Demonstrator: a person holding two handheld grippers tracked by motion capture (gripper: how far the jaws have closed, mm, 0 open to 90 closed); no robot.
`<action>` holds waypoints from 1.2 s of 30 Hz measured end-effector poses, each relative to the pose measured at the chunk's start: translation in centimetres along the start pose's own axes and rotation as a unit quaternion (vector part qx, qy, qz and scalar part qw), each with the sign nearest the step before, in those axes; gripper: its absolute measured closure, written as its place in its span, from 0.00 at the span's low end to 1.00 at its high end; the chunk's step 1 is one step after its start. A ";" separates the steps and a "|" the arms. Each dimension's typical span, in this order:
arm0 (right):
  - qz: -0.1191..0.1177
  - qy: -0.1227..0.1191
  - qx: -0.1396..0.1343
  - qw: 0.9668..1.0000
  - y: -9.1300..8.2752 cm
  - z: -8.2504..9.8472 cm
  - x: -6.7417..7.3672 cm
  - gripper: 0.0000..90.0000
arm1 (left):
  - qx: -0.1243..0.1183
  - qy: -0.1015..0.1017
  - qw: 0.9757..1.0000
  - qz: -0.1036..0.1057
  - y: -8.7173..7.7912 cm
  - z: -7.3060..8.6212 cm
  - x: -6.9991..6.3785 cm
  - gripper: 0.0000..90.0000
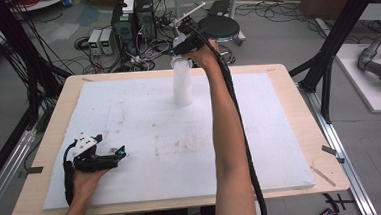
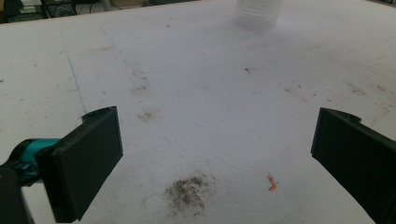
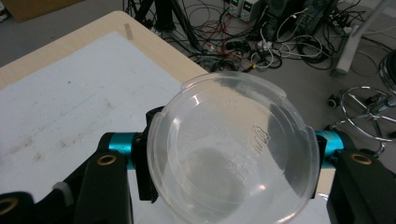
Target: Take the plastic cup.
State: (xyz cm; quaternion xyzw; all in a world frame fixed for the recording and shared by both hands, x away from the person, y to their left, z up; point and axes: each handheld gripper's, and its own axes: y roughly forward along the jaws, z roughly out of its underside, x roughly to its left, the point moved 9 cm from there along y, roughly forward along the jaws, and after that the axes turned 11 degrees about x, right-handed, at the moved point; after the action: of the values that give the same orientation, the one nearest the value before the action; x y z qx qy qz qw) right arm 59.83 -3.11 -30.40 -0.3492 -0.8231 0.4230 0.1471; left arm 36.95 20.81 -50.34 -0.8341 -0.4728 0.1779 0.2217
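Held above a stack of clear plastic cups [image 1: 182, 85] near the far edge of the white foam board [image 1: 155, 139]: one clear plastic cup [image 3: 233, 151], clamped between the jaws of the right gripper [image 1: 184, 40], mouth toward that gripper's camera, nothing visible inside. Lifted clear of the board in the right gripper view, with the wooden tabletop's [image 3: 107, 28] far edge and a tangle of cables [image 3: 261, 44] on the floor behind it. Resting low at the near left corner of the board: the left gripper [image 1: 99, 155], jaws spread wide with nothing between them, well apart from the stack. Scattered over the board in the left gripper view: grey smudges, a dark patch of grime [image 2: 189, 193] and a small orange scrap [image 2: 272, 184], none of it lying between the gripper and the stack [image 2: 258, 14]. Beyond the table: power supplies [image 1: 100, 41], a black round stool [image 1: 218, 28] and dark frame struts at both sides.
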 end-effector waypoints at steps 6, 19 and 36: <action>0.001 -0.001 -0.010 1.000 -1.0 -0.5 0.0 0.45 | 0.001 0.000 1.000 -0.001 0.0 0.0 0.0 0.02; -0.015 -0.013 -0.024 0.999 -1.8 0.0 0.6 0.45 | -0.001 -0.001 1.000 0.000 0.0 0.0 0.0 0.02; -0.082 -0.072 -0.089 0.990 -8.6 6.2 3.9 0.46 | 0.001 0.000 1.000 -0.001 0.0 0.0 0.0 0.02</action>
State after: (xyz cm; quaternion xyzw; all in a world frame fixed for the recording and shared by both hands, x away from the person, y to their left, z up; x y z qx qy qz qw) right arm 49.80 -7.50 -27.46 -0.2612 -0.8916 0.3588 0.0897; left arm 36.95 20.82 -50.37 -0.8333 -0.4734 0.1780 0.2231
